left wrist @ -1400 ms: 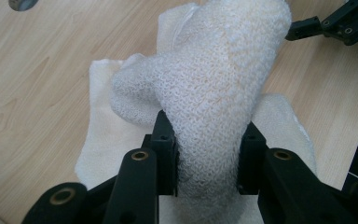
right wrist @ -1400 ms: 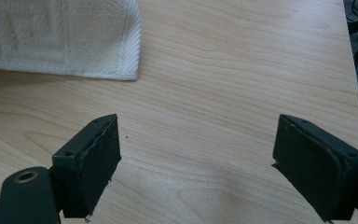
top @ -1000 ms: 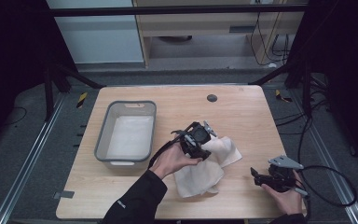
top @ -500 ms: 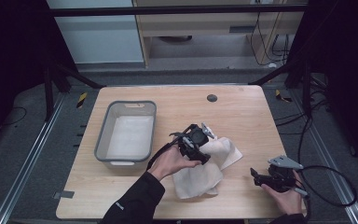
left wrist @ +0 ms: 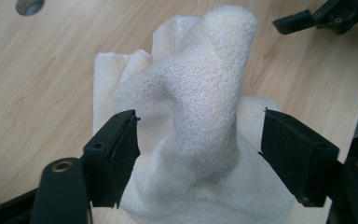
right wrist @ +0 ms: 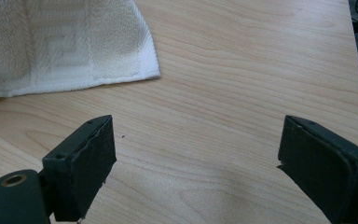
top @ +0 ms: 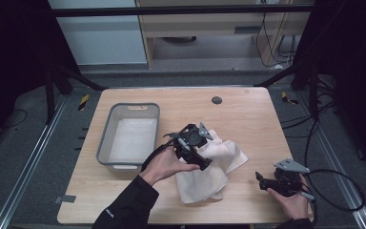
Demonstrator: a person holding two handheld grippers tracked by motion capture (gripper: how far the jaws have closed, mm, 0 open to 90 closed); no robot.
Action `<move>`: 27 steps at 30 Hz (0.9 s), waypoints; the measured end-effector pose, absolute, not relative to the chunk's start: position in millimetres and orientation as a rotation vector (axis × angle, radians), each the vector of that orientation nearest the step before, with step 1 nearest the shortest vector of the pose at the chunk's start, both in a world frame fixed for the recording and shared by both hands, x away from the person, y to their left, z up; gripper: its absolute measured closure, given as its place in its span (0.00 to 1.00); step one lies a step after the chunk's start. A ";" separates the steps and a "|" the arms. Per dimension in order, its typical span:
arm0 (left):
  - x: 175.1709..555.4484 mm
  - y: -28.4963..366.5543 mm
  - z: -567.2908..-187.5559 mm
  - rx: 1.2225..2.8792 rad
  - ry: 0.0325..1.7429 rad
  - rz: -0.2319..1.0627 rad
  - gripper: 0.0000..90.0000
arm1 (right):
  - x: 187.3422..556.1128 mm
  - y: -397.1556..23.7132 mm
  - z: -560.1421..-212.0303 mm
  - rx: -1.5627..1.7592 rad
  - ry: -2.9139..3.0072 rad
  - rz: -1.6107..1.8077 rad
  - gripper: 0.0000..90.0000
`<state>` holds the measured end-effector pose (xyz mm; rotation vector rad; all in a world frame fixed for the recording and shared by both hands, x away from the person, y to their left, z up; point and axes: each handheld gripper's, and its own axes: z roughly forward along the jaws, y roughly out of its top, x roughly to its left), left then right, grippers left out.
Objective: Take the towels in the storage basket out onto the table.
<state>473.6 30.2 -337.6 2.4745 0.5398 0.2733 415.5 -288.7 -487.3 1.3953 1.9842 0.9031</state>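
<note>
My high view: tabletop (top: 248, 119) lit evenly from overhead, surroundings v. dark, pic soft and grainy. Gripper views are brighter w/ soft shadows; jaws at bottom edges look slightly blurred.

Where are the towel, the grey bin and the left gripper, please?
towel (top: 219, 157): high view, its bunched middle.
grey bin (top: 104, 143): high view, its left wall.
left gripper (left wrist: 198, 144): left gripper view, midway between its fingertips.

High view overhead facing forward-down, both tool views close, all sharing towel (top: 209, 164), table (top: 248, 119)
</note>
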 end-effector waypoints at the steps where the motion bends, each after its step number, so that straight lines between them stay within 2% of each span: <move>1: 472.5 33.8 -334.5 2.456 0.545 0.276 0.29 | 415.5 -288.6 -487.2 1.396 1.983 0.902 0.12; 7: 468.1 54.5 -323.9 2.387 0.574 0.322 0.24 | 415.5 -288.6 -487.1 1.400 1.980 0.907 0.12; 14: 460.0 88.8 -321.2 2.312 0.618 0.329 0.23 | 415.3 -289.2 -486.9 1.402 1.975 0.910 0.11; 27: 440.4 161.5 -343.8 2.217 0.759 0.352 0.23 | 415.1 -289.0 -487.2 1.406 1.974 0.908 0.11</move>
